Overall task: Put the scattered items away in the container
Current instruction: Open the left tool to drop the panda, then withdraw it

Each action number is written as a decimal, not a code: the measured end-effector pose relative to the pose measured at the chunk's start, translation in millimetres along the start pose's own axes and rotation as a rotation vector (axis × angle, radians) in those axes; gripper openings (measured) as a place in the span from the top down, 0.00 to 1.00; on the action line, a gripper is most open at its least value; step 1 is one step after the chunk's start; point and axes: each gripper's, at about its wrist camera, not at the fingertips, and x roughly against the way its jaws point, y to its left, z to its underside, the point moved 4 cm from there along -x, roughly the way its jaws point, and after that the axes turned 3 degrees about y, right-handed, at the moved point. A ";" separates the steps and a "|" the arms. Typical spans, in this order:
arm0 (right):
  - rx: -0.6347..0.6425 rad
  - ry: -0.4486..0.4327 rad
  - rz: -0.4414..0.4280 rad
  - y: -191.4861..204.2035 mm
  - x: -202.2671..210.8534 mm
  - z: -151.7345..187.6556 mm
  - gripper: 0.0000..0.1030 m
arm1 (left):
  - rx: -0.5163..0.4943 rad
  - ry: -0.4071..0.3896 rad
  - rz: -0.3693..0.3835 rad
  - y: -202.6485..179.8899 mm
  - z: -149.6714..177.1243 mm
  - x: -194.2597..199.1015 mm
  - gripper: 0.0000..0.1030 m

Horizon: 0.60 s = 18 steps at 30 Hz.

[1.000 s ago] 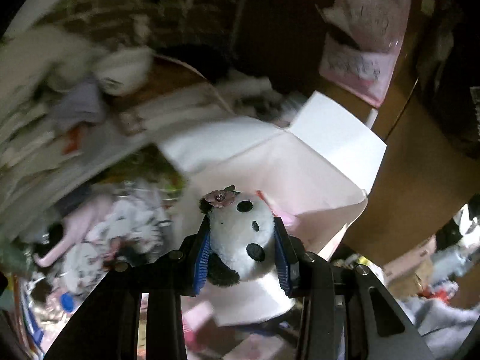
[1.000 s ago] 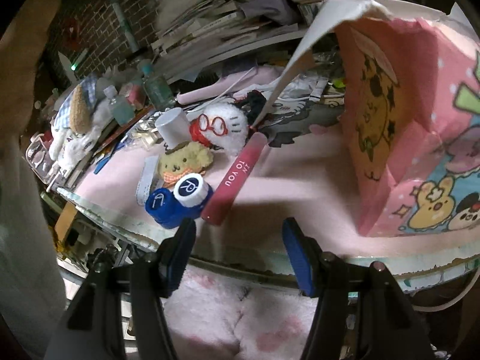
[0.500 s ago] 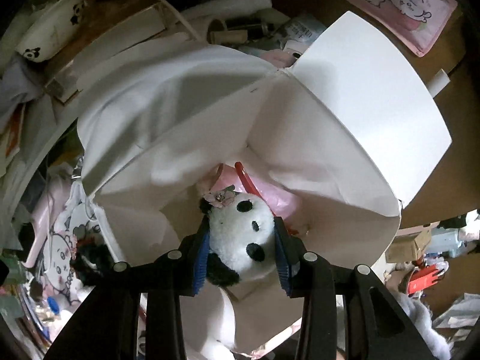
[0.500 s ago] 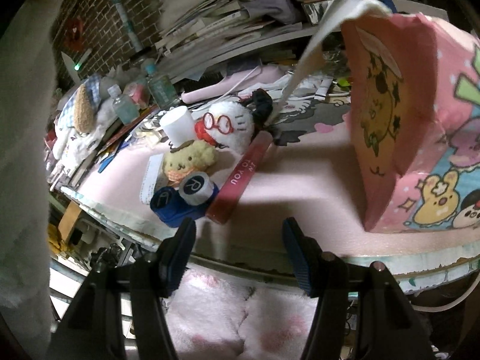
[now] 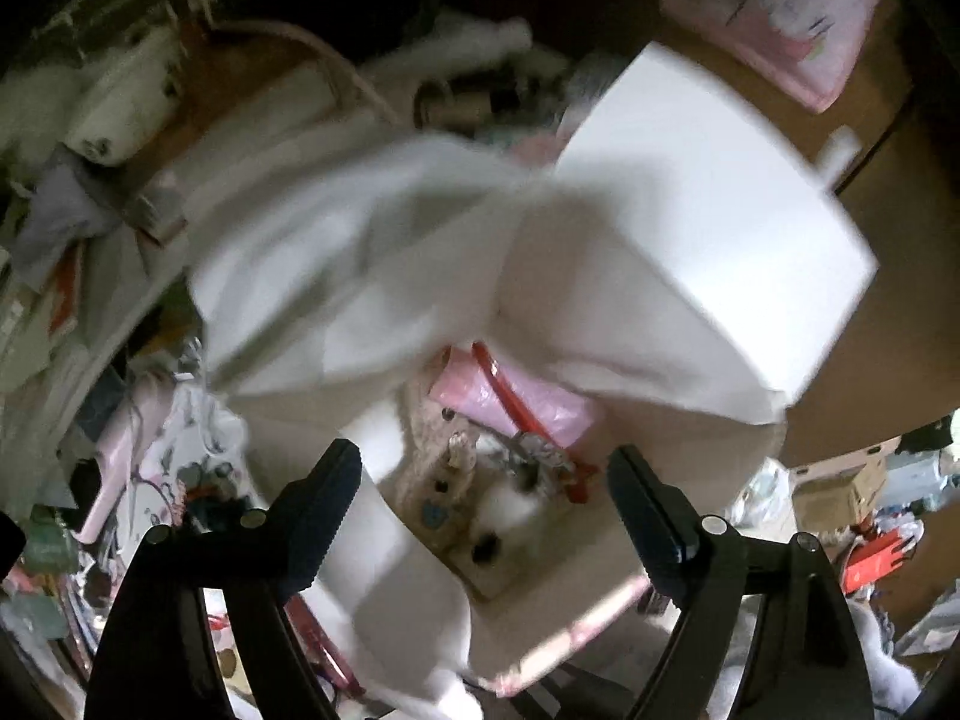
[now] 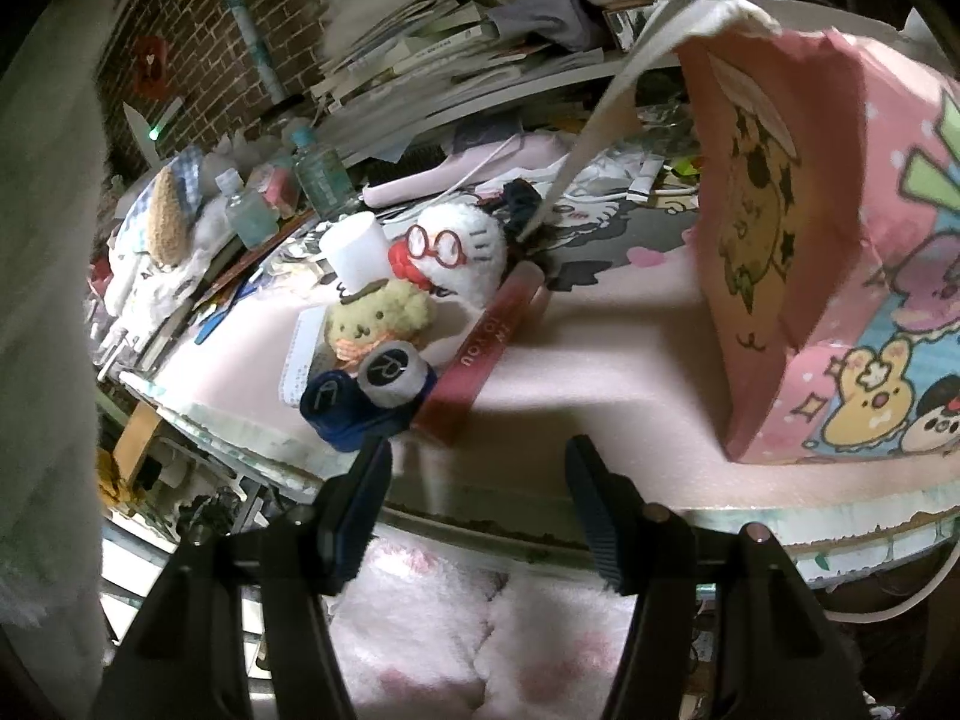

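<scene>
The left gripper (image 5: 486, 480) hung over the mouth of the pink paper bag (image 6: 840, 276); its jaws had just been opening and stood spread, with nothing between them. The fuzzy panda plush (image 5: 501, 510) lay blurred on the bag's white floor, beside crinkled pink plastic (image 5: 528, 402). The right gripper (image 6: 474, 480) stood half parted and empty above a fluffy pink rug (image 6: 480, 630). On the pale pink table mat (image 6: 600, 372) lay a knitted yellow dog plush (image 6: 378, 318), a round white plush with red glasses (image 6: 462, 252), a slim red tube (image 6: 492, 348) and a blue lens case (image 6: 360, 402). Behind rose stacked papers (image 6: 432, 54) and a brick wall (image 6: 198, 30).
</scene>
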 end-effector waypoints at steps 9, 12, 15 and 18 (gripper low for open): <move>-0.011 -0.105 0.021 -4.8 9.8 7.8 0.45 | 0.007 -0.500 -0.085 34.0 55.8 92.5 0.07; -0.026 -0.124 -0.009 -3.5 11.1 10.3 0.45 | 0.070 -0.615 -0.187 62.3 96.2 106.9 0.05; -0.010 -0.156 0.041 1.8 11.6 9.8 0.45 | 0.152 -0.645 -0.292 88.1 137.1 104.7 0.05; 0.020 -0.174 0.114 8.8 6.9 7.8 0.45 | 0.259 -0.662 -0.326 112.2 173.1 100.7 0.05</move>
